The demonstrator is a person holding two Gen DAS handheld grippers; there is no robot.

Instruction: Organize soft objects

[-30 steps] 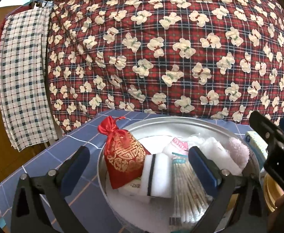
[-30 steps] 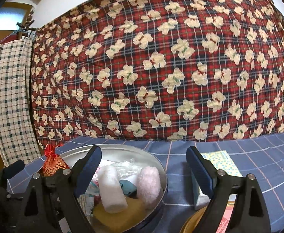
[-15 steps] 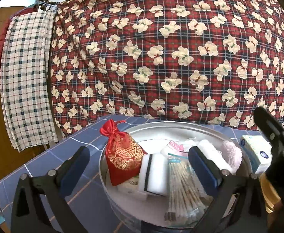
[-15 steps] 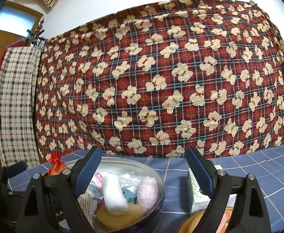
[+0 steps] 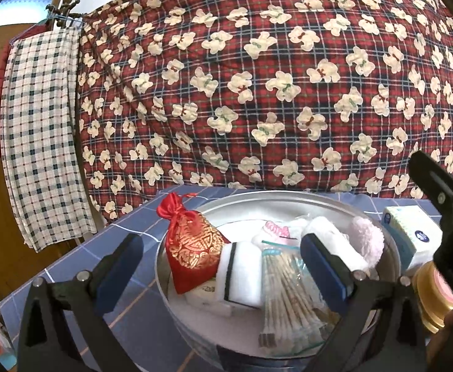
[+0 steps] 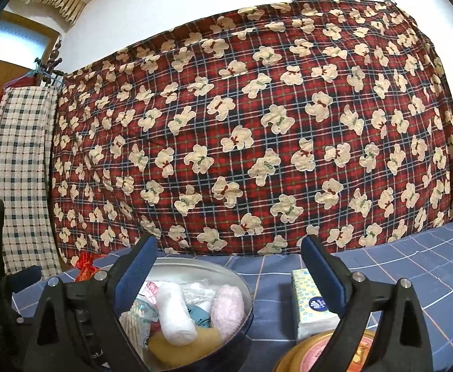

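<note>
Most of the sorting looks done: the round metal tin [image 5: 390, 241] just ahead of your left gripper [image 5: 223, 266] already holds the soft things. Inside sit the red drawstring pouch [image 5: 192, 257] towards the left finger, a white sponge [image 5: 245, 276], a bag of cotton swabs [image 5: 285, 291], a rolled white cloth [image 6: 175, 316] and a pink fluffy roll [image 6: 228, 310]. Both grippers are spread apart and carry nothing. Ahead of your right gripper [image 6: 229, 276], by its right finger, the tissue pack [image 6: 311, 307] stands outside the tin, likely what is left. A gold lid [image 6: 313, 356] lies below it.
</note>
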